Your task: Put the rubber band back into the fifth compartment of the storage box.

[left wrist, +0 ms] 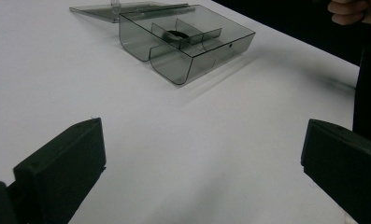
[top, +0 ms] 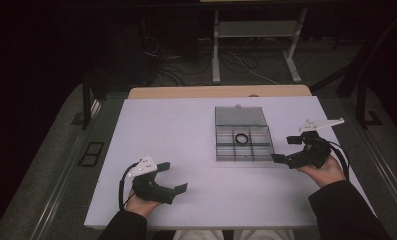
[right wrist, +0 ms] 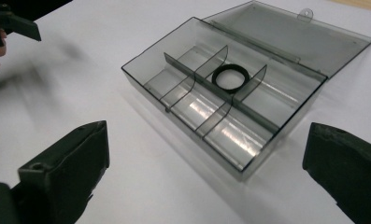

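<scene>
A clear grey compartment box [top: 244, 147] [left wrist: 192, 51] [right wrist: 174, 74] lies open on the white table [top: 186, 130], its lid [top: 240, 116] [right wrist: 286, 32] folded flat behind it. A black ring [top: 241, 139] [right wrist: 230, 77] rests in the middle compartment of the back row; the other compartments look bare. My left gripper [top: 173, 176] [left wrist: 204, 163] is open, held low near the table's front left, well apart from the box. Just right of the box, my right gripper [top: 284, 149] [right wrist: 206, 172] is open, its jaws pointing at the box's right end. Nothing sits between either pair of jaws.
A wooden table edge [top: 218, 92] shows behind the white top. Metal table legs [top: 216, 47] and cables lie on the dark floor beyond. The person's dark sleeves [top: 346, 210] enter from the bottom. Open white surface spreads left of the box.
</scene>
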{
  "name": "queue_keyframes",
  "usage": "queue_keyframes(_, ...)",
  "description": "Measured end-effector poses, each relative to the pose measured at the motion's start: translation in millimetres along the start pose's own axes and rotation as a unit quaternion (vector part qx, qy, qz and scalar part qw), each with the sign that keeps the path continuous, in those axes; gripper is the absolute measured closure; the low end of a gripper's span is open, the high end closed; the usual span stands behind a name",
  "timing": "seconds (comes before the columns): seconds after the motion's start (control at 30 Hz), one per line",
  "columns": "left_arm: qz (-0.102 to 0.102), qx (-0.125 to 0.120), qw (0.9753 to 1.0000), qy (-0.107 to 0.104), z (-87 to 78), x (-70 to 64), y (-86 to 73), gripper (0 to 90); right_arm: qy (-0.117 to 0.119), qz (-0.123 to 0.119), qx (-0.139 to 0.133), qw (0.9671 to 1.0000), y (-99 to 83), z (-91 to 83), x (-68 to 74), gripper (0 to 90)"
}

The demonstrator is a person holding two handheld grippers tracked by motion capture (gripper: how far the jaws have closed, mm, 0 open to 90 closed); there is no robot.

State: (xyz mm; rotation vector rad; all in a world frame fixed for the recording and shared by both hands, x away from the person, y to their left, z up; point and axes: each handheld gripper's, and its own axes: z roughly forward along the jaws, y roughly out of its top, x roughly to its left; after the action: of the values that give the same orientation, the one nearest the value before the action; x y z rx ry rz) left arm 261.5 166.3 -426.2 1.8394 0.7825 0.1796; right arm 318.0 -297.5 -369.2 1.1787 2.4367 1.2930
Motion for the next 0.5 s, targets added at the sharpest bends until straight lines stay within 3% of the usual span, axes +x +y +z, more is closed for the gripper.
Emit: queue_keyframes(0.5, -0.001, 0.002, 1.0000, 0.002, -0.1, 0.4, -0.4, 0.0, -0.007, 0.022, -0.016, 0.9996, -49.9, -10.0, 8.6, 0.4)
